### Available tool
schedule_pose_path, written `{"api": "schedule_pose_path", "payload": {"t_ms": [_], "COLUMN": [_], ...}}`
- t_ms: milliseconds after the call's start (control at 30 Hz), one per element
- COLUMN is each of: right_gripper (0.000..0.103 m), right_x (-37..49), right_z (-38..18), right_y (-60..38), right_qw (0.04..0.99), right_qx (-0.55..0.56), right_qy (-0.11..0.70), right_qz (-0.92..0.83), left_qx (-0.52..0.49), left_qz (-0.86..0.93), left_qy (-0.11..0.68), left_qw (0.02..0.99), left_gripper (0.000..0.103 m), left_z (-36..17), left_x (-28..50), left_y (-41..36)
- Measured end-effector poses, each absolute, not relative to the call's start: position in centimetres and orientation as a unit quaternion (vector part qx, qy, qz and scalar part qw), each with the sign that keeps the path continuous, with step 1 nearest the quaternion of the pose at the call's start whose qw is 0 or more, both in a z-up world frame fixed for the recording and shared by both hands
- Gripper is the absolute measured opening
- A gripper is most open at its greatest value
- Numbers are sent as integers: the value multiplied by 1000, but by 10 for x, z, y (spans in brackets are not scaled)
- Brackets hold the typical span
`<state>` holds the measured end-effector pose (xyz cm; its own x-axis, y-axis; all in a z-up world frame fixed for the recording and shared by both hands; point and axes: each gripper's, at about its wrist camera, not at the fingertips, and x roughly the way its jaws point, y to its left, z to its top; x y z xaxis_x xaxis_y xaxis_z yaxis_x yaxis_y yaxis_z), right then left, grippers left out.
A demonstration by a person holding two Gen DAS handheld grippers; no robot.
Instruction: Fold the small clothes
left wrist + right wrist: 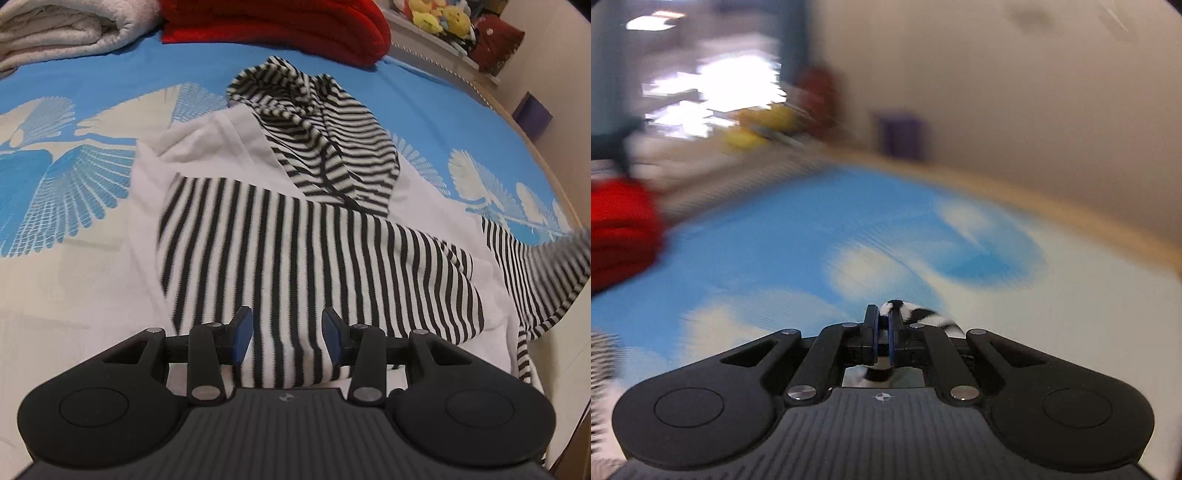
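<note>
Garment: striped top [317,251] lies crumpled on the bed [110,77].
Right gripper [884,330]: jaws clamped on a striped edge, probably a sleeve; blurred.
Left gripper [287,334]: jaws apart, astride the hem, not pinching.
Advice: I'd carry the sleeve across taut.

Garment [314,236]: small hooded top, black-and-white stripes, white lining.
Pose: spread on the bed, front panel flat, stripes running lengthwise.
Hood [317,122]: crumpled at the far end, lining exposed beside it.
Sleeve [535,266]: raised off the bed at right, blurred.
Sleeve end [908,314]: bunched, pinched.
</note>
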<state>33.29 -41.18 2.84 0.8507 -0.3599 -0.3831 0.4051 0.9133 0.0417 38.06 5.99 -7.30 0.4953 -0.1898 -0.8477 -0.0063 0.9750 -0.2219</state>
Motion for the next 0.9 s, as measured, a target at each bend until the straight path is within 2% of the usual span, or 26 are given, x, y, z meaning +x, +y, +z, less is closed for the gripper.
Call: {"api": "schedule_pose_path", "payload": {"t_ms": [100, 167, 233, 367, 500, 600, 733, 900], "right_gripper": [5, 6, 6, 13, 33, 36, 38, 38], "right_x": [320, 316, 315, 311, 306, 302, 320, 333], "right_z": [51, 48, 36, 33, 43, 21, -22, -43], "right_y": [-306, -252, -217, -204, -231, -243, -251, -264], "right_qw": [986, 957, 920, 894, 905, 914, 883, 861], "right_qx": [31, 55, 78, 122, 177, 176, 202, 217], "right_qy": [166, 230, 304, 383, 360, 351, 418, 458], "right_qz": [6, 169, 235, 198, 140, 105, 63, 34], "left_qx": [-120, -139, -153, -166, -166, -171, -189, -287], "left_qz": [-43, -35, -29, -22, -18, -13, 7, 31], "left_qy": [492, 486, 482, 480, 481, 489, 496, 506], "left_qw": [861, 862, 862, 861, 860, 855, 847, 813], "left_gripper": [45, 45, 45, 45, 45, 45, 45, 45], "left_z": [-66, -61, -57, -54, -57, -65, -77, -92], "left_x": [381, 382, 383, 384, 384, 385, 391, 398], "left_y": [77, 91, 101, 112, 111, 109, 113, 136]}}
